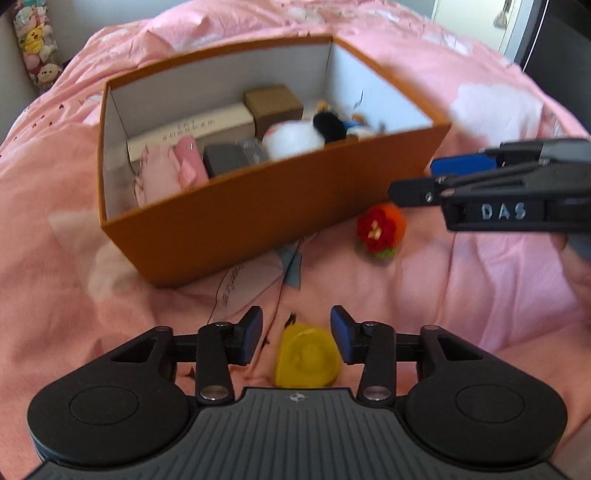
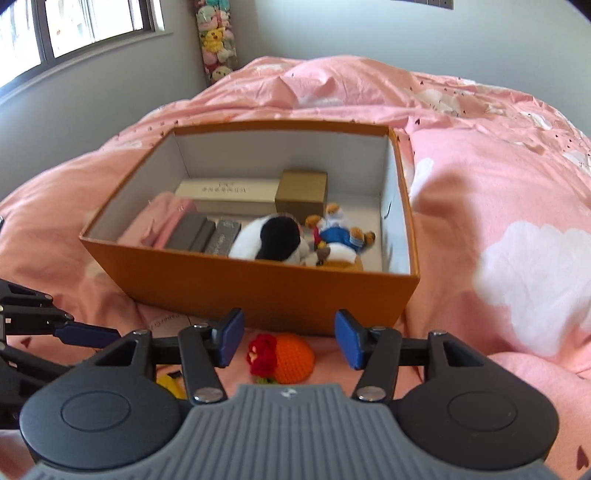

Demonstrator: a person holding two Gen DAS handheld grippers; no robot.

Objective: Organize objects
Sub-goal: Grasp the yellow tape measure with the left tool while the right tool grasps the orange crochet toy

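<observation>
An orange cardboard box (image 1: 258, 206) (image 2: 258, 284) stands open on the pink bed. It holds a black-and-white plush (image 2: 273, 240), a small doll in blue (image 2: 336, 229), a long white carton (image 2: 229, 192), a brown carton (image 2: 303, 190), grey cases and pink cloth. In front of the box lies a crocheted orange-and-red toy (image 1: 380, 229) (image 2: 284, 356), with my right gripper (image 2: 290, 338) (image 1: 417, 181) open just above it and pads clear of it. A yellow toy (image 1: 306, 354) (image 2: 170, 382) lies on the cover under my left gripper (image 1: 296, 332), which is open and not pressing on it.
The pink duvet (image 2: 498, 177) is rumpled, with folds around the box. A hanging strip of small plush toys (image 2: 216, 40) stands in the room's corner beside a window (image 2: 74, 29). A paper tag on a string (image 1: 243, 288) lies by the box's near corner.
</observation>
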